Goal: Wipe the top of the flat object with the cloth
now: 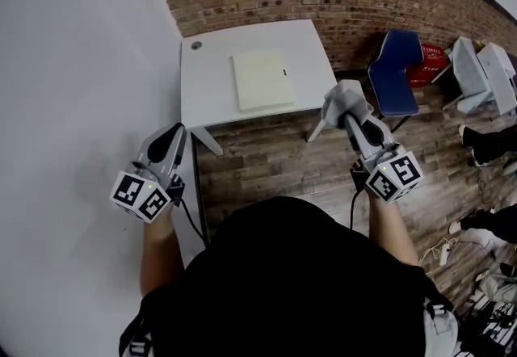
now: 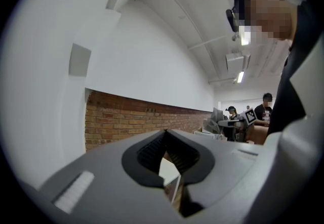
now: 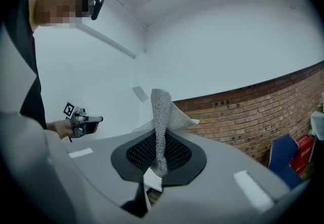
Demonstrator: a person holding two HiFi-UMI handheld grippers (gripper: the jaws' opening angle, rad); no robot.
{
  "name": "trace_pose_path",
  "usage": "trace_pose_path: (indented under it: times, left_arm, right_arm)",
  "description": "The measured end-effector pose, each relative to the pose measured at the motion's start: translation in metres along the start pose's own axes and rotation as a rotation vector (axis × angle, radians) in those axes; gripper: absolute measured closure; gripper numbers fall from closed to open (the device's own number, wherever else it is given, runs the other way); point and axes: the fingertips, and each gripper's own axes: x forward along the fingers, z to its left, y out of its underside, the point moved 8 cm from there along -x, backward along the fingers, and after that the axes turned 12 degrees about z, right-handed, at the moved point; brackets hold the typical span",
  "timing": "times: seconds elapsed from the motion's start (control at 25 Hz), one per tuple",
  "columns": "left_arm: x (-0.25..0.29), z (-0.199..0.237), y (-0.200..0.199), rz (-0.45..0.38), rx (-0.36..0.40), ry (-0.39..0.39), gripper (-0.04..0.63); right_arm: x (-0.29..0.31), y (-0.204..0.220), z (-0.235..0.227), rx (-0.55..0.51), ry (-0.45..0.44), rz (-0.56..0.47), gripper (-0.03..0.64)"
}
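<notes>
A pale yellow flat board lies on a small white table against the brick wall. My right gripper is held in the air off the table's near right corner. It is shut on a grey woven cloth, which sticks up from between the jaws in the right gripper view. My left gripper hovers near the table's left front corner beside the white wall. Its jaws are together with nothing in them. Both grippers are short of the board.
A blue chair stands to the right of the table, with a red basket and grey chairs beyond it. A white wall runs along the left. Cables lie on the wooden floor at the right. Other people sit far off.
</notes>
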Motion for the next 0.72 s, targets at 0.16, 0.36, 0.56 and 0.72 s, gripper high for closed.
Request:
trace_pose_path:
  times: [0.16,0.36,0.56,0.72]
  left_arm:
    - [0.006,-0.016,0.001,0.006,0.000,-0.013,0.594]
    - [0.012,-0.032,0.000,-0.003,0.011,-0.027,0.594]
    - [0.016,-0.052,0.004,0.012,0.007,-0.040,0.594]
    - [0.015,-0.060,0.009,0.026,0.008,-0.043,0.594]
  right_arm:
    - [-0.010,0.003,-0.014,-0.006,-0.012,0.005,0.603]
    - [-0.020,0.004,-0.031,-0.011,-0.030,0.015,0.603]
    - [-0.027,0.007,-0.041,-0.018,-0.052,0.021,0.603]
    - [-0.032,0.007,-0.046,-0.016,-0.060,0.024,0.603]
